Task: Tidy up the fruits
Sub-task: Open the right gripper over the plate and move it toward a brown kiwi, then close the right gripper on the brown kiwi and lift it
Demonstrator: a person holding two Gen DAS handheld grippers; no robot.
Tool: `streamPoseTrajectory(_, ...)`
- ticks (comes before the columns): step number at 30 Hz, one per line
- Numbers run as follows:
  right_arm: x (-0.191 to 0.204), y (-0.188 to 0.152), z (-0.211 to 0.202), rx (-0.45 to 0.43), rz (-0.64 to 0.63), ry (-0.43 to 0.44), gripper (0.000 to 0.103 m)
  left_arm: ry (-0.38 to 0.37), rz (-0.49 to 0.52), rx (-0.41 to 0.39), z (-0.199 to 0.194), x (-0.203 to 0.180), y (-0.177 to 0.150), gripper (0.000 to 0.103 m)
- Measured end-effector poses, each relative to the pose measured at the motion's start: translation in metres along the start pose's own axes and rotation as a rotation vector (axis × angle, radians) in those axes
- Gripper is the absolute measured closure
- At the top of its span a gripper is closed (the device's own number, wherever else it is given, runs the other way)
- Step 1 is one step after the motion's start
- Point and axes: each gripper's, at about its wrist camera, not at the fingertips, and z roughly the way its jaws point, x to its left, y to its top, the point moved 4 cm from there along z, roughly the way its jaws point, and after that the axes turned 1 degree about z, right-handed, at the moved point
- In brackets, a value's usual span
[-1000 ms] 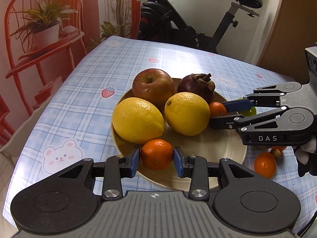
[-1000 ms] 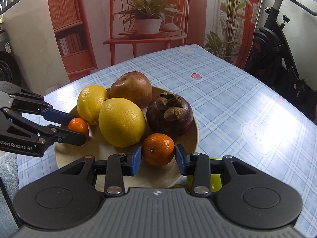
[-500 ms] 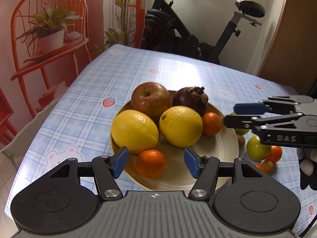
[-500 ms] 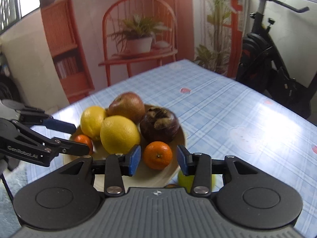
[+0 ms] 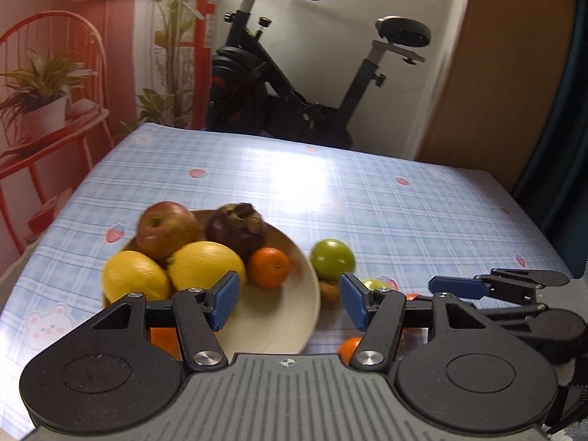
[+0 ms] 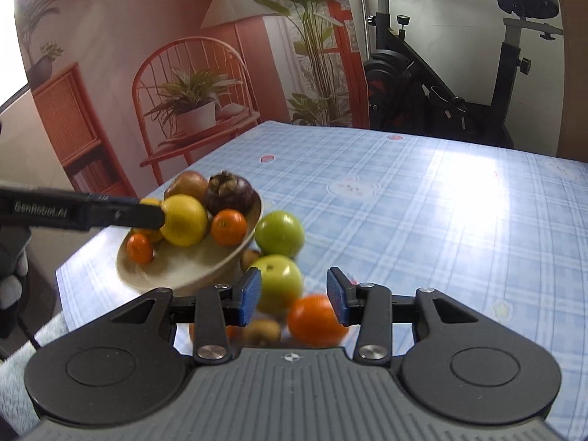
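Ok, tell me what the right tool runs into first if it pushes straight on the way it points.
Probably the loose mandarin on the tablecloth, with the green fruit just behind it; depth is unclear. The right tool, jaws just closing slightly, holds nothing.

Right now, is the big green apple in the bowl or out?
Out. The green apple sits on the tablecloth beside the bowl's rim.
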Motion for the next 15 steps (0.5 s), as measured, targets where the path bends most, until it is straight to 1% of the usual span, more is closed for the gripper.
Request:
streamPoseTrajectory(1, 0.001, -0.003, -0.001, 0.0, 0.0, 0.005, 0.067, -0.006, 0.007, 0.007, 0.002, -0.005, -0.003, 0.046)
streamPoseTrajectory(3, 0.003, -0.007, -0.002, 0.001, 0.003, 0.022, 0.07, -0.016, 0.016, 0.021, 0.005, -0.012, -0.007, 0.048)
streamPoseTrajectory(5, 0.007, -0.011, -0.001, 0.004, -0.003, 0.029, 0.077, -0.022, 0.025, 0.028, 0.006, -0.015, -0.012, 0.049)
streamPoseTrajectory(10, 0.018, -0.013, 0.003, 0.018, -0.051, 0.058, 0.078, -0.018, 0.023, 0.034, 0.008, -0.012, -0.015, 0.051)
streamPoseTrajectory(15, 0.026, -0.017, 0.012, 0.044, -0.09, 0.053, 0.078, -0.018, 0.01, 0.036, 0.009, -0.009, -0.015, 0.051)
